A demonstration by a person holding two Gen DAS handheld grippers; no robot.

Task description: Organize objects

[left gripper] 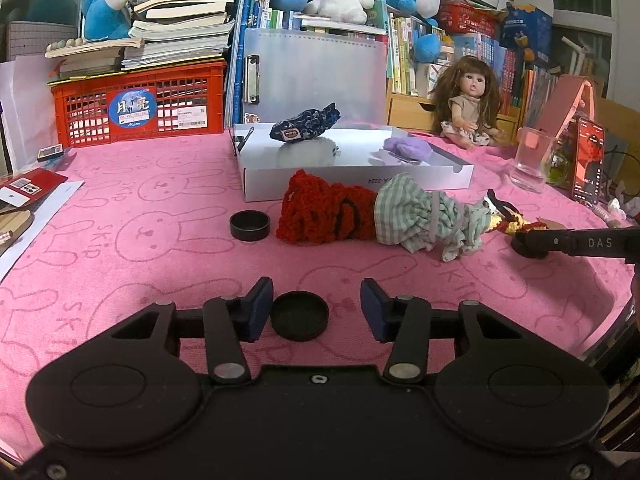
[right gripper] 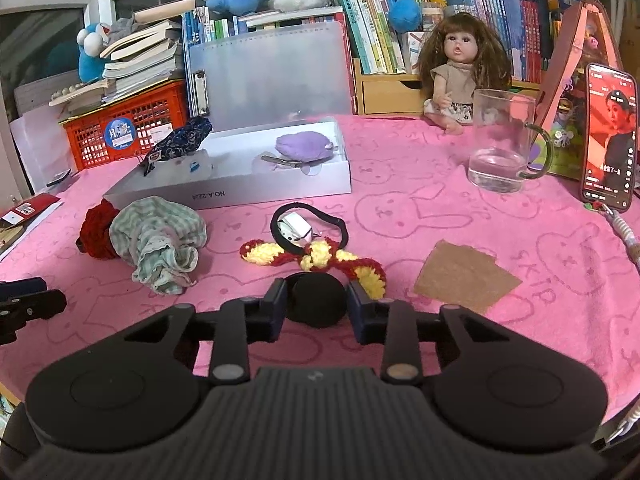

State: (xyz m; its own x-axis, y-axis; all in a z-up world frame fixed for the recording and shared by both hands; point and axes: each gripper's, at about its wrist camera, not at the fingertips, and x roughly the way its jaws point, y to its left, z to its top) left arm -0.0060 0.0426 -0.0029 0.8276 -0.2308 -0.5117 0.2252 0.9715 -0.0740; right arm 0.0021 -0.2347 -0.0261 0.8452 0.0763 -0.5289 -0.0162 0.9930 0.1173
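Pink cloth (left gripper: 120,264); left claw (left gripper: 317,316) wide around black cap (left gripper: 299,316); right claw (right gripper: 316,306) clamping black lid (right gripper: 316,300)

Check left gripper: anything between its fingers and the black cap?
Nothing visible. The black cap lies on the pink cloth between the open fingers of the left gripper, nearer the left-hand pad, with bare cloth in the gaps.

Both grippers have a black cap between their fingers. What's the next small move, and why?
Probably close the left gripper: its fingers stand apart around the black cap, with a clear gap on the right side. The right gripper looks already closed on its own cap, so it can wait before lifting toward the white box.
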